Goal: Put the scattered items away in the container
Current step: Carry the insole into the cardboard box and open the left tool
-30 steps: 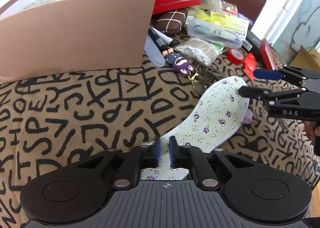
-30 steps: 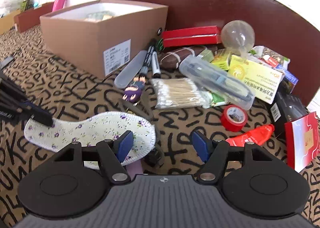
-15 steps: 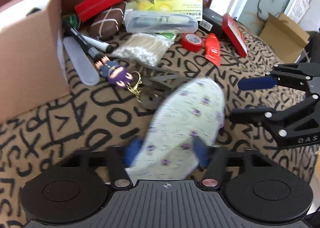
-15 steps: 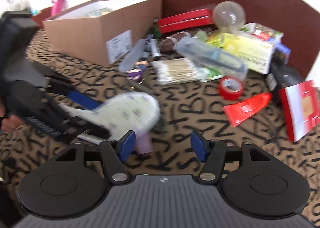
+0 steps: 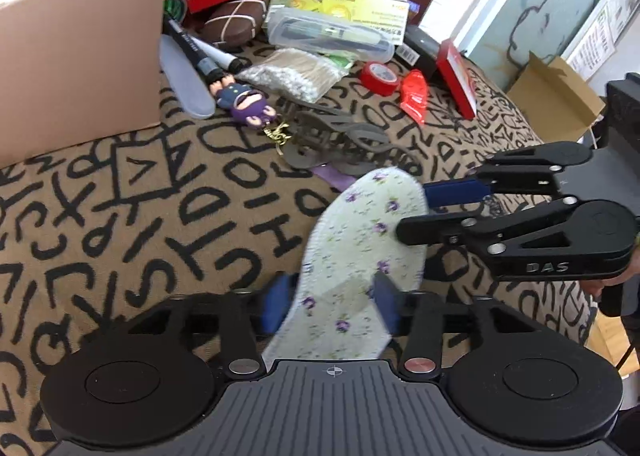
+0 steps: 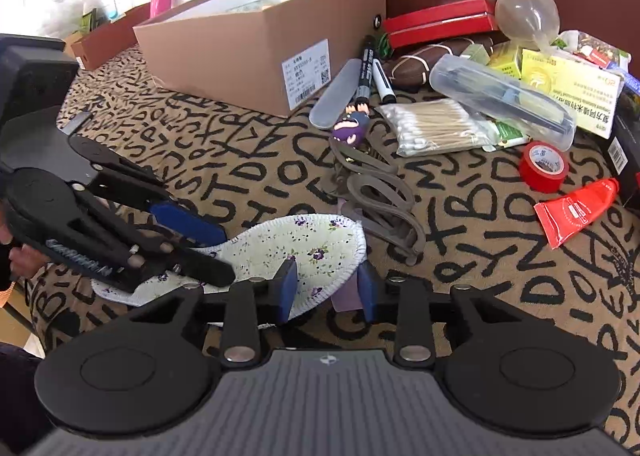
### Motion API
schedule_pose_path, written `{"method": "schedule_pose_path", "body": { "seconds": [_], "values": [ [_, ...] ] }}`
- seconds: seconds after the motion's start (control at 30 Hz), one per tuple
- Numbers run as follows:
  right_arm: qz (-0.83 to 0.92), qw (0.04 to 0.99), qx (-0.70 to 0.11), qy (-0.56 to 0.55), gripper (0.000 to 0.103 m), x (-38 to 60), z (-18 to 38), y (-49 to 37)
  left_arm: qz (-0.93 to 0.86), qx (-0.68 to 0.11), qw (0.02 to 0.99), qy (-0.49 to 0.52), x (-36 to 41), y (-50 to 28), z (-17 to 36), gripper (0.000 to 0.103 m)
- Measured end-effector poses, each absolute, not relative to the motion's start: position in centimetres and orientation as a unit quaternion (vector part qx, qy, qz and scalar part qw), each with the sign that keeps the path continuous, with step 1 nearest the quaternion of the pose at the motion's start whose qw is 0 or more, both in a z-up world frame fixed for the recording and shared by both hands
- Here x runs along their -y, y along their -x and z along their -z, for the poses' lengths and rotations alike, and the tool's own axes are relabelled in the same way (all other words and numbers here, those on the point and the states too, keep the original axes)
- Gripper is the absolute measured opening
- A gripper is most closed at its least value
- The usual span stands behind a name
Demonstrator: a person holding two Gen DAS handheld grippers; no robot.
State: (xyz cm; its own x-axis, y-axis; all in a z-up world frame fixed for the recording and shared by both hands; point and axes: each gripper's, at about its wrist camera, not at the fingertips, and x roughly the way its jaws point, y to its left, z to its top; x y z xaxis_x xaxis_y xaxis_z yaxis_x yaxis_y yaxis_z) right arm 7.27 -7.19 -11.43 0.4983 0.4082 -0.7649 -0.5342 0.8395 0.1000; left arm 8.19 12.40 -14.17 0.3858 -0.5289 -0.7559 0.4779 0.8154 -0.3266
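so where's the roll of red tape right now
The red tape lies on the patterned cloth at the right of the right wrist view, just in front of the clear plastic case and behind the red tube.

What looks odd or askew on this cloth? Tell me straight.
The floral insole sits crooked: it hangs tilted off the patterned cloth, spanning the left gripper with a crease near its heel, its toe poking toward the right gripper. Whether either has a firm grip is unclear. Nothing looks spilled or broken.
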Motion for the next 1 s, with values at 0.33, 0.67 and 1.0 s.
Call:
{"method": "schedule_pose_path", "body": {
  "seconds": [0.33,0.67,1.0],
  "values": [
    [-0.293,0.864,-0.407,0.04,0.031,6.4,10.5,-7.7,0.285,-0.454,0.842,-0.062,-12.1,-3.9,14.1,0.087],
    [-0.317,0.853,-0.414,0.036,0.028,4.8,10.2,-7.4,0.257,-0.429,0.86,-0.103,-11.9,-2.7,14.2,0.062],
    [-0.331,0.863,-0.377,0.062,0.015,2.5,8.1,-6.7,0.228,-0.394,0.889,-0.055,-13.5,-2.0,12.5,0.058]
  ]
}}
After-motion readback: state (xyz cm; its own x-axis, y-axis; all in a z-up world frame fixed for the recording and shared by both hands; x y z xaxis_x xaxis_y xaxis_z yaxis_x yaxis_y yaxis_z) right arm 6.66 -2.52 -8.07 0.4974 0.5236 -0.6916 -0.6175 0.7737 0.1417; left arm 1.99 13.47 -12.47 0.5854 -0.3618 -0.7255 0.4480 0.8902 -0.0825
